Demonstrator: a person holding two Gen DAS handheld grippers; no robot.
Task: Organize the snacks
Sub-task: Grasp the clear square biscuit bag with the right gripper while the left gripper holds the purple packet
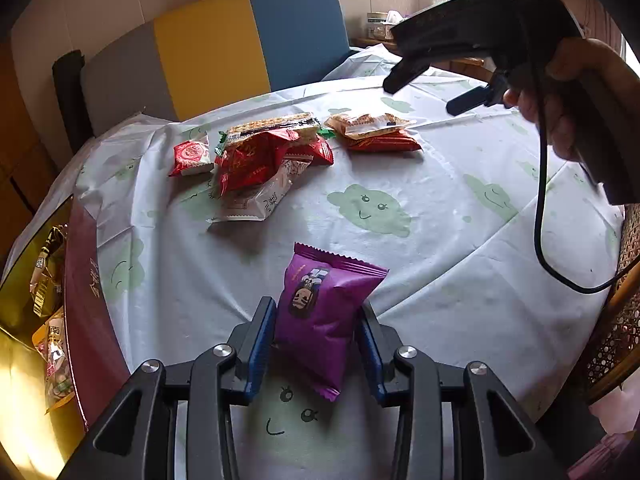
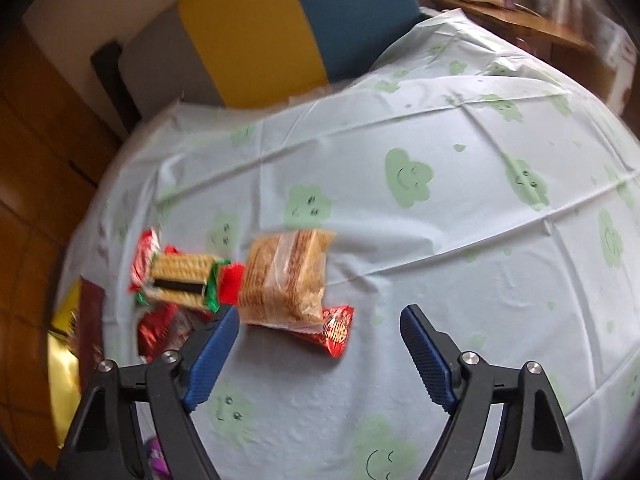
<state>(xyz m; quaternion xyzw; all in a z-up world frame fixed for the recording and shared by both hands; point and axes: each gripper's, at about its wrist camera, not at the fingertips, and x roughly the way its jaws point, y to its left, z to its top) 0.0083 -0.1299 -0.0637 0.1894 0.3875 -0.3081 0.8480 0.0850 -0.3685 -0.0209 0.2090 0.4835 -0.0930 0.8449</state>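
Observation:
A purple snack packet is pinched between the blue pads of my left gripper, just above the tablecloth. My right gripper is open with nothing between its fingers. It hovers over the near edge of a clear packet of tan crackers, which lies on a red packet. In the left wrist view the right gripper hangs above the same cracker packet, held by a hand. A heap of red packets, a biscuit packet and a white packet lies further left.
A maroon box with a gold lining stands at the table's left edge, with several snacks inside. A grey, yellow and blue chair back rises behind the round table. A black cable hangs from the right gripper. A wicker chair is at the right.

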